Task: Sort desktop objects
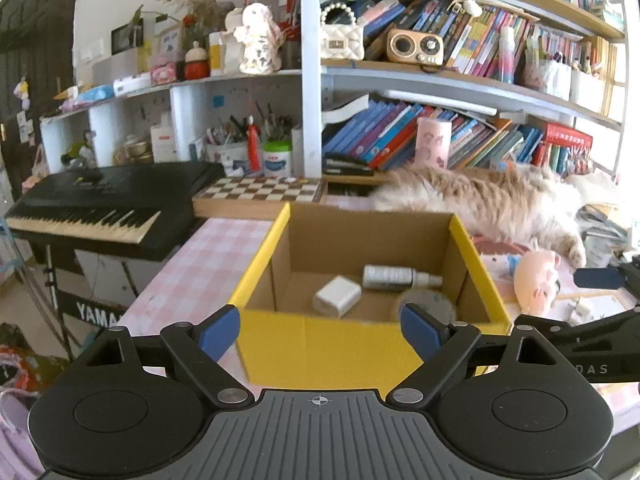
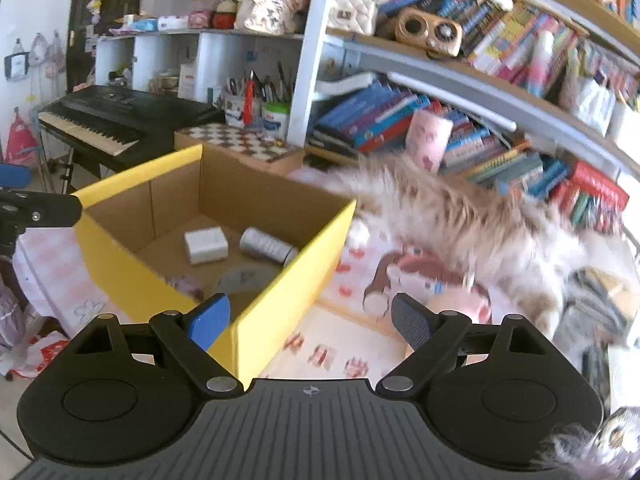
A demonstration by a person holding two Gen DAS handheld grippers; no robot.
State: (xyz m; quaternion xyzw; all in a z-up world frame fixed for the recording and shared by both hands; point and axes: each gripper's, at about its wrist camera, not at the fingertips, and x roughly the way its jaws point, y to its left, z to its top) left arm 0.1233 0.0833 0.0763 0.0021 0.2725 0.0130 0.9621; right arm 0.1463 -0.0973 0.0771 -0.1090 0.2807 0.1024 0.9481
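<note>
A yellow cardboard box point(image 1: 316, 344) stands on the pink checked desk. It shows in the right wrist view point(image 2: 120, 256) too. Inside lie a white square block point(image 1: 338, 296), a grey spray bottle point(image 1: 394, 277) and a round grey disc point(image 1: 434, 302). The right wrist view shows the block point(image 2: 206, 245), the bottle point(image 2: 267, 248) and the disc point(image 2: 246, 278). My left gripper point(image 1: 320, 332) is open and empty just before the box's near wall. My right gripper point(image 2: 310, 322) is open and empty over the box's right corner. A pink pig toy point(image 1: 536, 282) lies right of the box.
A fluffy cat point(image 1: 488, 200) lies on the desk behind and right of the box, also in the right wrist view point(image 2: 460, 216). A keyboard piano point(image 1: 104, 208) stands at the left. A chessboard point(image 1: 260, 192) and bookshelves point(image 1: 440, 144) lie behind.
</note>
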